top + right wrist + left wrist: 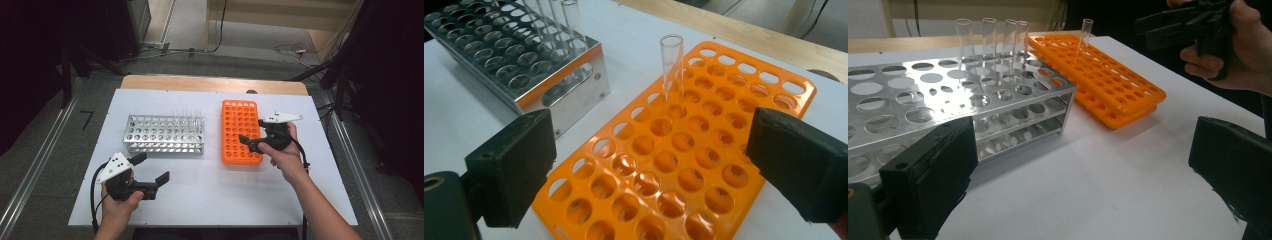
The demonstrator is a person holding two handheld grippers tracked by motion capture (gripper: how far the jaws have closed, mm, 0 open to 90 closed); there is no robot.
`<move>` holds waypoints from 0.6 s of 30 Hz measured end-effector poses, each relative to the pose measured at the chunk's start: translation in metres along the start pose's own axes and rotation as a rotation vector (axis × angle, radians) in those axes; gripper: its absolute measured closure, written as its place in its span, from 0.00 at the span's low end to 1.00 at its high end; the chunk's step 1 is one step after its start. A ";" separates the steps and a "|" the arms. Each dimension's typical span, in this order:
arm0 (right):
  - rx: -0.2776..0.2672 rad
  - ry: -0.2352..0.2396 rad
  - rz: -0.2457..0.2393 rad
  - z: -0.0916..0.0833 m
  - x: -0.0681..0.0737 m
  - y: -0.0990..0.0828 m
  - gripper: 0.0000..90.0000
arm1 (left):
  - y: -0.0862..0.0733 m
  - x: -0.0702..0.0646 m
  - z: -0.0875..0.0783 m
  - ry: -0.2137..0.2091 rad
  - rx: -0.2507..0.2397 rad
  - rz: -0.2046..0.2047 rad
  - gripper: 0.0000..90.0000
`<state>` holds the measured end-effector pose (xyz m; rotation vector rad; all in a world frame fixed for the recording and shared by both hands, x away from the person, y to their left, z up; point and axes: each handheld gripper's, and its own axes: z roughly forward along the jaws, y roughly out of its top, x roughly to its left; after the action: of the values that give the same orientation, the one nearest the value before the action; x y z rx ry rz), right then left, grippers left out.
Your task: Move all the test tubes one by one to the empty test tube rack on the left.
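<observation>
While your right gripper hangs with jaws apart over the orange rack, the upright glass tube stands just ahead, nearer it than your open left gripper.

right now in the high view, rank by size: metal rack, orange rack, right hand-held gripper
1. metal rack, largest
2. orange rack, somewhat smaller
3. right hand-held gripper, smallest, though it is held above the table, nearer the camera
</observation>
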<state>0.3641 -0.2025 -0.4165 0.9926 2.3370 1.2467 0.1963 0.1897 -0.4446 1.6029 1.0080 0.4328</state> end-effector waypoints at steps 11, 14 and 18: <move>0.055 -0.028 0.036 0.041 -0.010 0.010 0.24 | -0.002 0.006 -0.004 0.002 -0.006 -0.017 0.00; 0.065 -0.037 0.036 0.051 -0.012 0.011 0.33 | -0.001 0.006 -0.004 0.002 -0.008 -0.022 0.00; 0.084 -0.043 0.042 0.063 -0.012 0.013 0.49 | -0.001 0.007 -0.003 -0.003 -0.007 -0.026 0.00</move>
<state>0.4138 -0.1681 -0.4421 1.0902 2.3644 1.1392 0.1975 0.1974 -0.4466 1.5818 1.0235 0.4156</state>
